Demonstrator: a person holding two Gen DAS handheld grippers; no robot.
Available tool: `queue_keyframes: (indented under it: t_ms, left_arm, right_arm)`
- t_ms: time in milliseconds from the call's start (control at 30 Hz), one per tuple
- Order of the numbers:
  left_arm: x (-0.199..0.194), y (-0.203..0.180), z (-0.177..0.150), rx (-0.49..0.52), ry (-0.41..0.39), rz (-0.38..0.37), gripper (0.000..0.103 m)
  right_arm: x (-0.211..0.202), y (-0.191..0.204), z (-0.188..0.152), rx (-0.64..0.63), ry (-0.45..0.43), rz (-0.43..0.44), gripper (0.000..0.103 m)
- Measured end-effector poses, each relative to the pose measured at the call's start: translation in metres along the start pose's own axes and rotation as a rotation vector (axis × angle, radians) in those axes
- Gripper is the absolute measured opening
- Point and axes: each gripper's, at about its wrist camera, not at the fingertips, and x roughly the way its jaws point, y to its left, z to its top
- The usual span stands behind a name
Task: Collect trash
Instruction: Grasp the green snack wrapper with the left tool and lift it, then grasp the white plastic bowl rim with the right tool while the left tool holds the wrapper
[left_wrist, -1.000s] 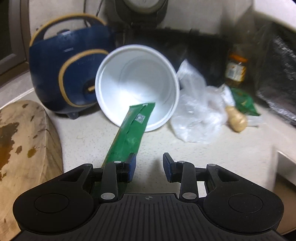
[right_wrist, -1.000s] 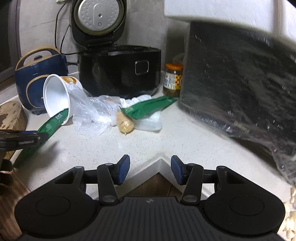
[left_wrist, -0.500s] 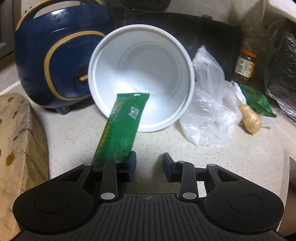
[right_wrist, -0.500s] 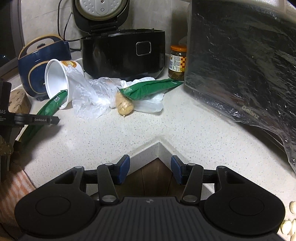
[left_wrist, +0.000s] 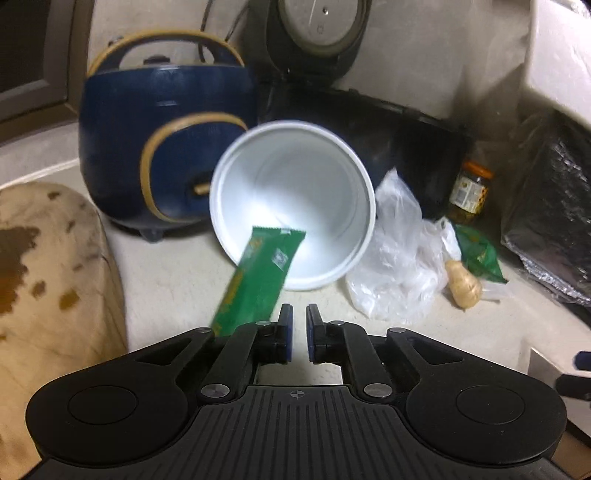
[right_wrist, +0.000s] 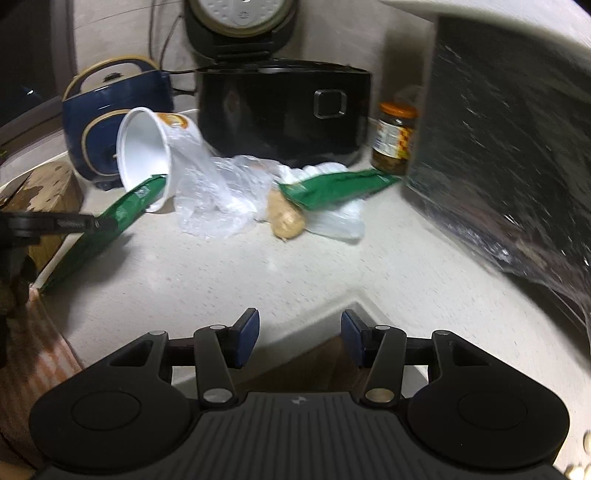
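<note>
Left wrist: left gripper (left_wrist: 299, 332) closing, pads nearly together, nothing between them — green wrapper (left_wrist: 258, 280) lies outside the left finger, top end poking into the tipped white cup (left_wrist: 295, 210). Looks like a missed pinch, or a release. Best to reopen, shift left until the wrapper sits between the pads, then clamp near its lower half. Clear bag (left_wrist: 399, 266), ginger (left_wrist: 463, 284) and a second green pack (left_wrist: 480, 254) right of the cup, all on the counter (left_wrist: 170, 280).

Right wrist: right gripper (right_wrist: 299, 336) half open, empty, hanging over the counter's inner corner, well apart from the trash. Wrapper runs from the cup mouth down to the counter edge, left gripper across it. Free to go for the bag or second pack — approach low, avoid knocking the jar (right_wrist: 393, 138).
</note>
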Motion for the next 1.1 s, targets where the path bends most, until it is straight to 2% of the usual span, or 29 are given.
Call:
queue_keyframes:
  t_ms: [167, 333, 433, 467, 533, 567, 633, 700, 733, 800, 867, 933, 1000, 1100]
  left_arm:
    - [0.009, 0.007, 0.003, 0.090, 0.018, 0.093, 0.017]
    - [0.027, 0.017, -0.007, 0.118, 0.110, 0.052, 0.021]
    - [0.027, 0.018, -0.011, 0.133, 0.117, 0.006, 0.025]
    - [0.027, 0.018, -0.012, 0.135, 0.127, -0.012, 0.031]
    - [0.027, 0.016, -0.012, 0.149, 0.125, -0.023, 0.034]
    - [0.024, 0.015, -0.009, 0.143, 0.110, -0.019, 0.034]
    - [0.013, 0.014, -0.003, 0.124, 0.002, -0.017, 0.034]
    - [0.012, 0.013, 0.006, 0.127, -0.047, 0.028, 0.034]
    - [0.018, 0.013, 0.010, 0.130, -0.030, 0.047, 0.034]
    - [0.033, 0.014, 0.014, 0.136, 0.036, 0.036, 0.034]
    - [0.047, 0.013, 0.013, 0.175, 0.101, 0.040, 0.034]
    - [0.057, 0.009, 0.009, 0.221, 0.133, 0.070, 0.036]
    - [0.061, 0.008, 0.008, 0.224, 0.149, 0.069, 0.046]
    - [0.066, 0.010, 0.006, 0.204, 0.172, 0.071, 0.053]
  right_arm:
    - [0.006, 0.020, 0.005, -0.038, 0.007, 0.037, 0.049]
    - [0.009, 0.031, 0.001, -0.074, 0.009, 0.064, 0.049]
    - [0.012, 0.030, 0.000, -0.057, 0.019, 0.065, 0.049]
    - [0.013, 0.028, -0.001, -0.050, 0.023, 0.067, 0.049]
    - [0.015, 0.027, -0.003, -0.041, 0.031, 0.066, 0.049]
    - [0.016, 0.026, -0.004, -0.038, 0.035, 0.064, 0.049]
    - [0.016, 0.025, -0.006, -0.033, 0.040, 0.064, 0.049]
    - [0.016, 0.024, -0.008, -0.030, 0.042, 0.066, 0.049]
    - [0.016, 0.024, -0.008, -0.028, 0.045, 0.067, 0.049]
    - [0.018, 0.024, -0.009, -0.027, 0.050, 0.066, 0.049]
    - [0.018, 0.023, -0.009, -0.024, 0.052, 0.070, 0.049]
    - [0.018, 0.023, -0.010, -0.024, 0.053, 0.075, 0.049]
    - [0.018, 0.021, -0.012, -0.026, 0.056, 0.073, 0.049]
    - [0.019, 0.016, -0.014, -0.012, 0.065, 0.063, 0.049]
